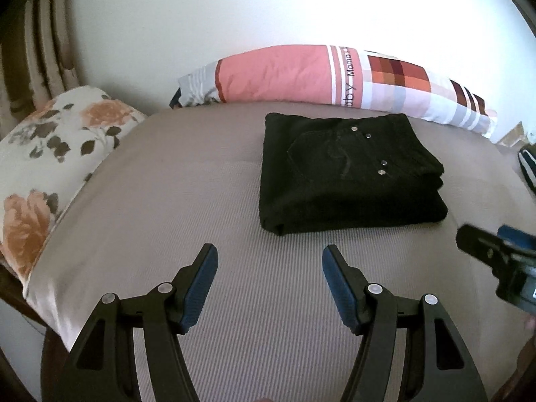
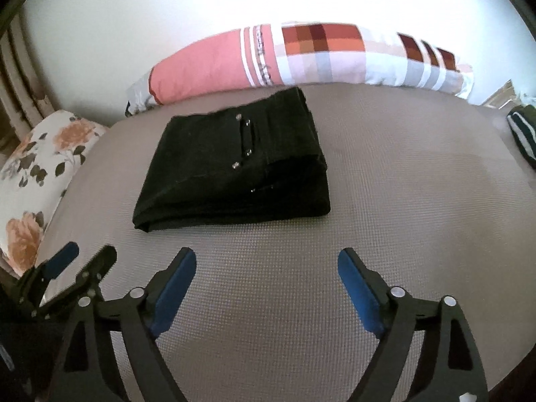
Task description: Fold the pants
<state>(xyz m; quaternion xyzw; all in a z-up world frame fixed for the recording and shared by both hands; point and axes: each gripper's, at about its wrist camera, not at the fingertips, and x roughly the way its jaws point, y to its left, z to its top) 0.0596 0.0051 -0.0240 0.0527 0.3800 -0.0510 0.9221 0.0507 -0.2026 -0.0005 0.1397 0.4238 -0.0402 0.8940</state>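
Note:
The black pants (image 1: pixel 348 174) lie folded into a compact rectangular stack on the grey bed cover (image 1: pixel 187 187), back pocket and metal rivets facing up. They also show in the right wrist view (image 2: pixel 234 171). My left gripper (image 1: pixel 269 251) is open and empty, hovering over the cover in front of the stack, apart from it. My right gripper (image 2: pixel 266 256) is open and empty, also short of the stack. The right gripper shows at the right edge of the left wrist view (image 1: pixel 495 258); the left gripper shows at the left of the right wrist view (image 2: pixel 87 258).
A pink and checked pillow (image 1: pixel 321 77) lies along the white wall behind the pants. A floral pillow (image 1: pixel 50 154) sits at the left edge of the bed. A dark striped cloth (image 2: pixel 522 134) lies at the far right. A wooden headboard (image 1: pixel 33 40) stands far left.

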